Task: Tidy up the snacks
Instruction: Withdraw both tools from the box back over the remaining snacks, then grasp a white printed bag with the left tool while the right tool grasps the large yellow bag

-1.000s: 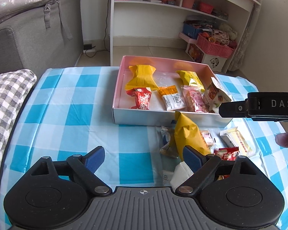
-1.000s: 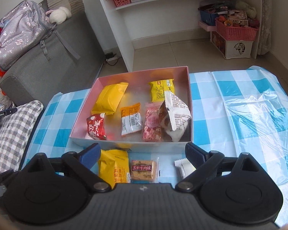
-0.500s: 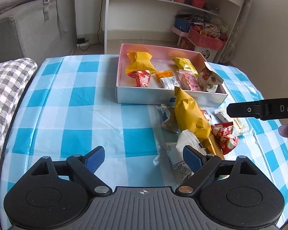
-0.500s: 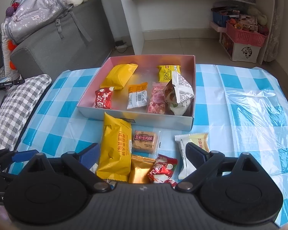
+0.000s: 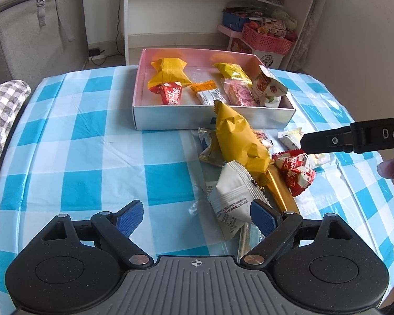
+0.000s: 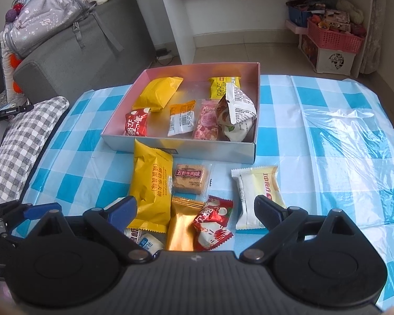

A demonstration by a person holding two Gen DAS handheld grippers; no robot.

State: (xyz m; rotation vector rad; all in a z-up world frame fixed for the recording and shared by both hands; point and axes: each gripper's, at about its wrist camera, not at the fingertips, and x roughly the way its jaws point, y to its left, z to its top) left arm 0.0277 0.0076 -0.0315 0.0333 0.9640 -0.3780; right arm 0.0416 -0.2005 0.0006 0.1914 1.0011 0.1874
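A pink-lined box [image 5: 212, 122] [image 6: 181, 148] on the blue check tablecloth holds several snack packets. In front of it lie loose packets: a big yellow one [image 6: 152, 189], a brown biscuit [image 6: 190, 178], a white-and-yellow one [image 6: 257, 191], a gold one [image 6: 182, 225] and a red one [image 6: 214, 223]. My right gripper [image 6: 195, 210] hangs open above this pile, its pads touching none of them. My left gripper [image 5: 195, 215] is open over the cloth, with a white packet [image 5: 236, 199] beside its right pad. One finger [image 5: 328, 140] of the right gripper reaches in over the pile.
A checked cushion [image 6: 26, 141] lies off the table's left edge. Behind stand a grey sofa [image 6: 78, 52] with a backpack, a white shelf unit [image 5: 197, 13] and a pink basket [image 6: 333, 36]. Crinkled clear film [image 6: 349, 136] covers the cloth on the right.
Both grippers have drawn back from the box toward the table's near side, so more of the loose packets show. Both stayed open.
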